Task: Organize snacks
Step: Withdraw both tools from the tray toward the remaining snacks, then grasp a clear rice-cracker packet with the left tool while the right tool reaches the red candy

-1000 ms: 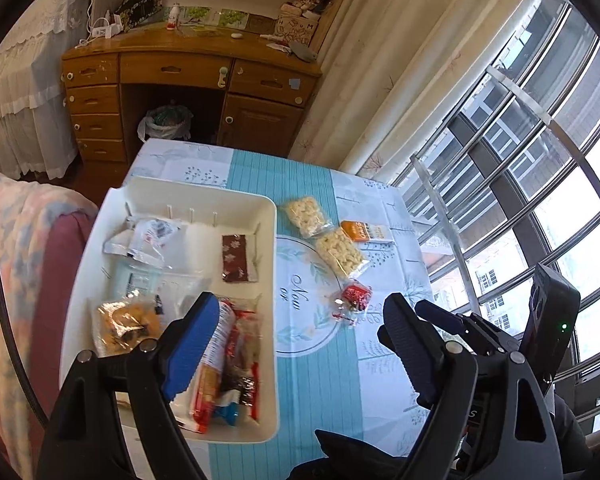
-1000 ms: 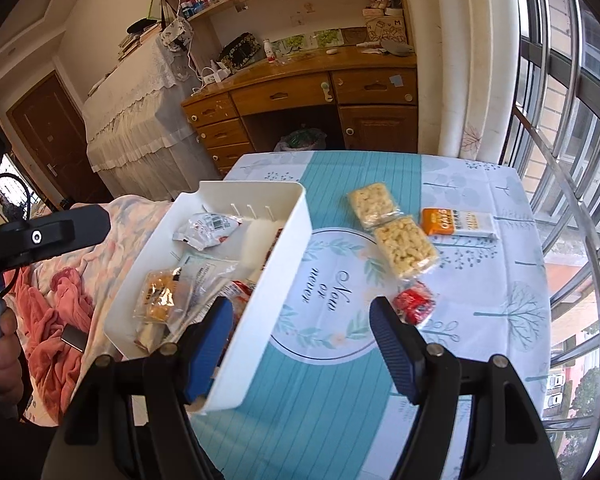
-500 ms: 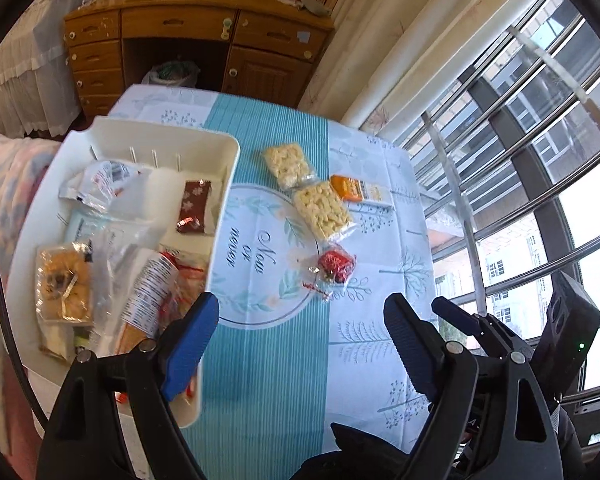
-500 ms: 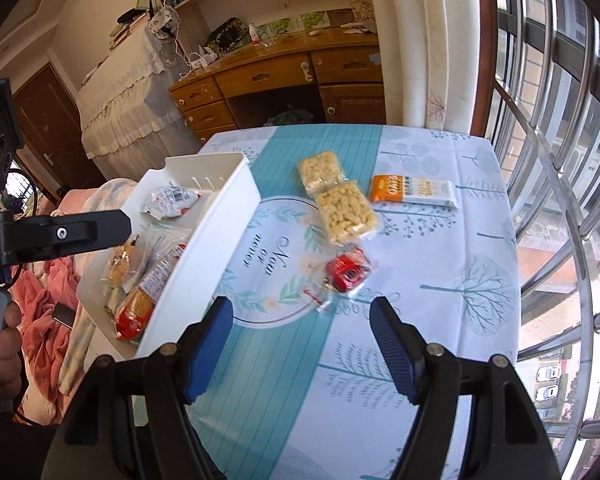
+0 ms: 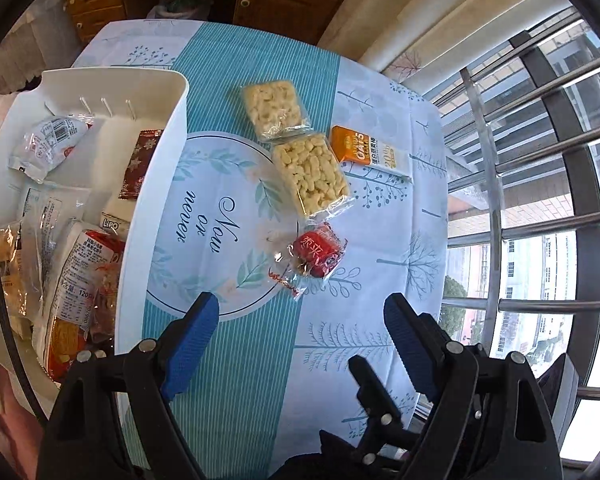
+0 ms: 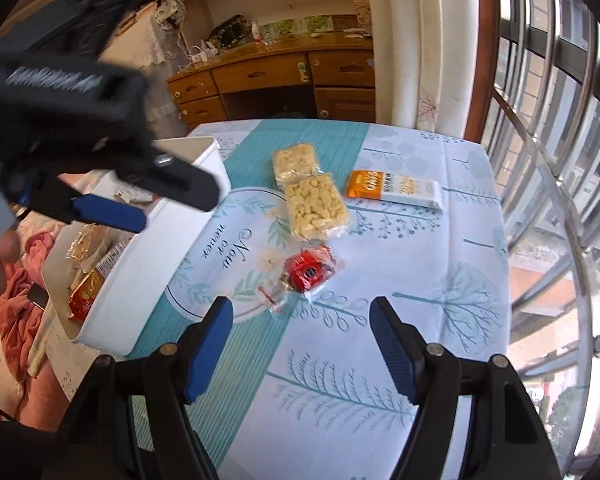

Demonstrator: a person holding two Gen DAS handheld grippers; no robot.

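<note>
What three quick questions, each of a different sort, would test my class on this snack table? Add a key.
1. How many snack packs lie loose on the tablecloth?
2. True or false: the left gripper holds a snack.
3. Which pack lies nearest the right gripper: A orange bar, B red candy pack, C far puffed-snack pack?

Key: 1. four; 2. false, both grippers open and empty; 3. B.

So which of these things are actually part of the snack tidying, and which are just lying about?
Part of the job:
white plastic bin
two clear packs of pale puffed snacks
orange-and-white oat bar
red wrapped candy

Just lying about:
wooden desk
cream curtain
</note>
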